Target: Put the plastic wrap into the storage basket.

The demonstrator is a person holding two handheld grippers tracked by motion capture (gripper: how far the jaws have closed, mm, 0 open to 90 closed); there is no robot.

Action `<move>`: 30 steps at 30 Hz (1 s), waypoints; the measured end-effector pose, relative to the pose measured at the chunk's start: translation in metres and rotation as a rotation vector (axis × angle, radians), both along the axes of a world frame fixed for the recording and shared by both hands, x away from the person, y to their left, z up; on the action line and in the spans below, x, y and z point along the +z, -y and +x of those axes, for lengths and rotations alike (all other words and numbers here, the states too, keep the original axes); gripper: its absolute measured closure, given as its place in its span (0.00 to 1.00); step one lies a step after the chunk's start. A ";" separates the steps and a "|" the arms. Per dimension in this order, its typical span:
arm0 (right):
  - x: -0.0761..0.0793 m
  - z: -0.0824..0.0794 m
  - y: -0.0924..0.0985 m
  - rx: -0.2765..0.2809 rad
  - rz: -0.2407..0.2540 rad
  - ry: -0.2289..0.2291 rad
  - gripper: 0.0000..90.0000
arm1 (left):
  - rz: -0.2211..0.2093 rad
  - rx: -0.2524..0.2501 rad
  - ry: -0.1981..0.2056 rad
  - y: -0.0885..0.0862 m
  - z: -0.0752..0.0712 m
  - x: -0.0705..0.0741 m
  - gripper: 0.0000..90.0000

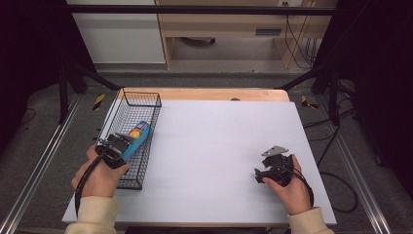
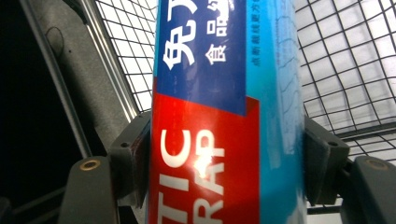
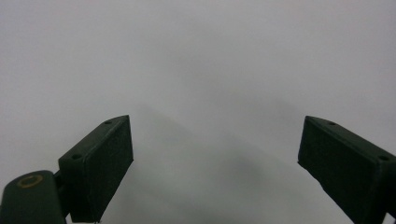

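A: You are holding the box (image 2: 219,116) of plastic wrap in your left gripper (image 1: 118,146), with both jaws pressing on its sides, over the near part of the wire basket (image 1: 146,100) at the left edge of the table (image 1: 224,141).

B: Is it resting on the mesh, or is it hanging in the air?

A: You are keeping it tilted, with its far end pointing down into the basket. I cannot tell from above whether that end is touching the mesh; it looks just off it.

B: And my other hand?

A: Your right gripper (image 1: 272,168) is idling at the near right, well apart from the basket, with its jaws standing wide and nothing between them, just bare table below.

B: So how far along am I?

A: I judge you are mid-way: the grasp is done, and the box is hanging at the basket. Whichever way you are carrying it, letting go is what is left.
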State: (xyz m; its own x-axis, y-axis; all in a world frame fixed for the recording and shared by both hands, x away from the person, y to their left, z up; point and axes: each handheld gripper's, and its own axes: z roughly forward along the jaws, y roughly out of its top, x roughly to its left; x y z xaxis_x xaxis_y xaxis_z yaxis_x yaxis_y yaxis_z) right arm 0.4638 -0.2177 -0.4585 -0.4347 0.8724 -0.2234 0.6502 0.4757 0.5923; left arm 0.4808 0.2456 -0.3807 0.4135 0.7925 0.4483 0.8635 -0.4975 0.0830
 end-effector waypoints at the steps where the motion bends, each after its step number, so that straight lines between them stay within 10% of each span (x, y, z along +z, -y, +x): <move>1: 0.000 0.000 0.000 0.000 -0.001 0.000 0.12 | -0.006 0.003 0.018 0.000 -0.001 0.002 0.32; 16: 0.000 -0.002 0.000 0.004 -0.004 0.007 0.11 | -0.111 -0.072 0.234 0.015 -0.034 0.039 0.14; 30: 0.003 -0.006 0.004 -0.026 0.023 0.069 0.07 | -0.268 -0.301 0.380 0.072 -0.044 0.046 0.07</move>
State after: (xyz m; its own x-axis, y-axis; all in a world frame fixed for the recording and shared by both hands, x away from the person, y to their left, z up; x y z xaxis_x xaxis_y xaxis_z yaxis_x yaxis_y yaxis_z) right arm 0.4580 -0.2213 -0.4550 -0.3958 0.8887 -0.2315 0.6199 0.4445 0.6466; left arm 0.4367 0.1732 -0.3346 0.4880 0.7711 0.4090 0.5709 -0.6364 0.5187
